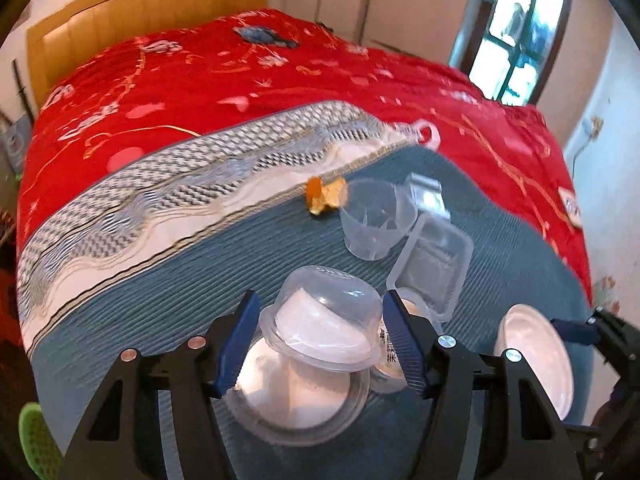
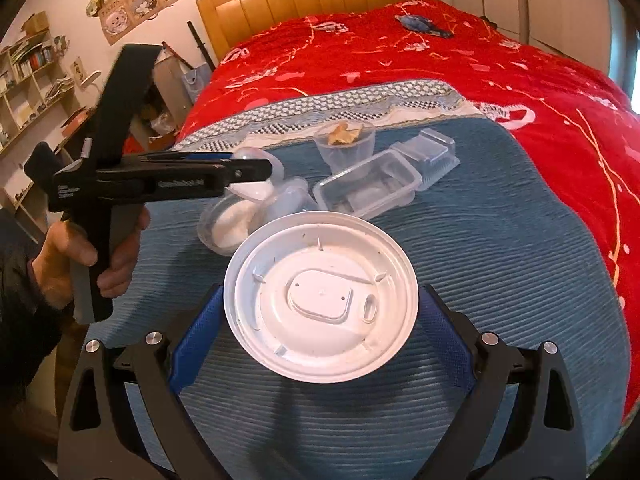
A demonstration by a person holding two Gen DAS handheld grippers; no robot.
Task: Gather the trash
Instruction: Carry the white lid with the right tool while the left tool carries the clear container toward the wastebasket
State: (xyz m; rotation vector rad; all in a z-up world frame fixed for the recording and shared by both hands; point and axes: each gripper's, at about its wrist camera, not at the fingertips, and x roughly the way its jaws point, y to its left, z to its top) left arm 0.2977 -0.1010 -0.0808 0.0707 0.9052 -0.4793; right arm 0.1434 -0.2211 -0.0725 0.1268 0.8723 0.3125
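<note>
On the teal ribbed bedspread [image 2: 500,248], at the left, a small clear plastic dome cup [image 1: 320,320] is bracketed by the left gripper [image 1: 320,344], its blue pads close against the cup's sides; whether they already press cannot be told. The cup sits over a shallow clear tub with white contents [image 1: 296,396], seemingly to be nested for carrying. Further right, a clear ribbed cup holding an orange scrap [image 2: 346,142] and clear rectangular trays [image 2: 368,188] lie clustered, still to be collected. At the right, a round white plastic lid [image 2: 322,296] is clamped by its edges in the widely spread right gripper [image 2: 320,320], presumably as a carrier.
</note>
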